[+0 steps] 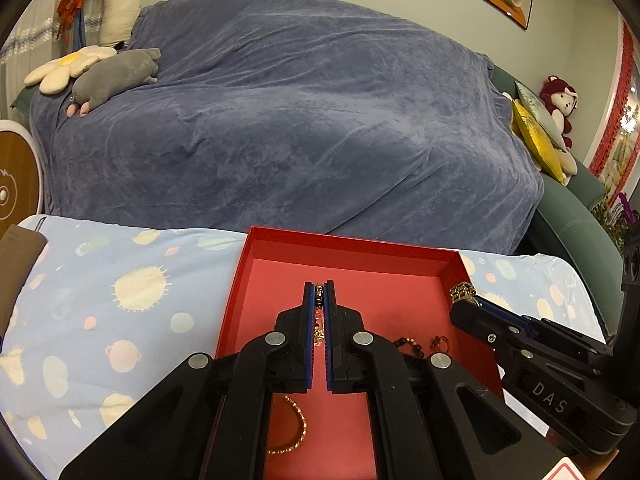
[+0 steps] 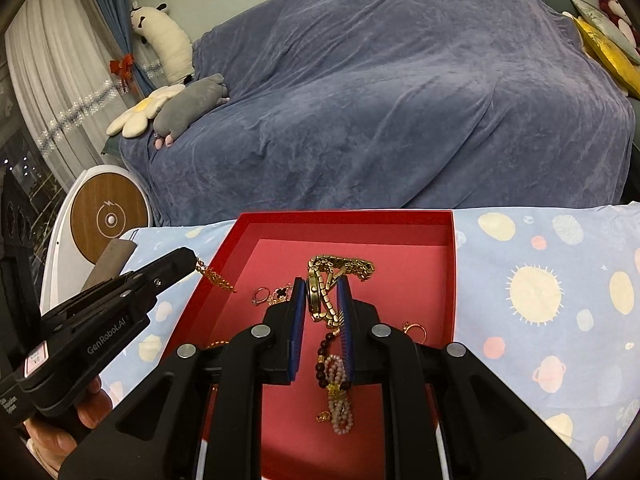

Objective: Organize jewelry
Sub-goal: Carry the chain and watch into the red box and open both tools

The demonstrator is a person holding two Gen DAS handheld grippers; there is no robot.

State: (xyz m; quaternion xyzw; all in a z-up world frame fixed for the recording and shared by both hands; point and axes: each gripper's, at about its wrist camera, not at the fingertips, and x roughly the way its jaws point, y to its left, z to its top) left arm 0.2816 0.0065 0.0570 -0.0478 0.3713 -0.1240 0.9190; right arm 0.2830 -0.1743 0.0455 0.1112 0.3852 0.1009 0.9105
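Note:
An open red box (image 1: 400, 249) (image 2: 344, 218) sits on a blue planet-print cloth. My left gripper (image 1: 319, 287) is shut on a thin gold chain (image 1: 319, 320), which dangles over the box's left wall in the right wrist view (image 2: 218, 279). My right gripper (image 2: 322, 286) is shut on a gold link watch (image 2: 320, 300) above the box floor; the left wrist view shows it at the box's right wall (image 1: 464, 292). Inside lie a gold bracelet (image 1: 298, 426), rings (image 2: 262, 295), a dark bead string (image 2: 323, 354) and a pink bead bracelet (image 2: 340, 404).
A sofa under a blue-grey throw (image 1: 288, 120) runs behind the table, with plush toys (image 1: 116, 76) on its left end and cushions (image 1: 536, 136) on its right. A round wood-faced device (image 2: 108, 218) stands at the table's left end.

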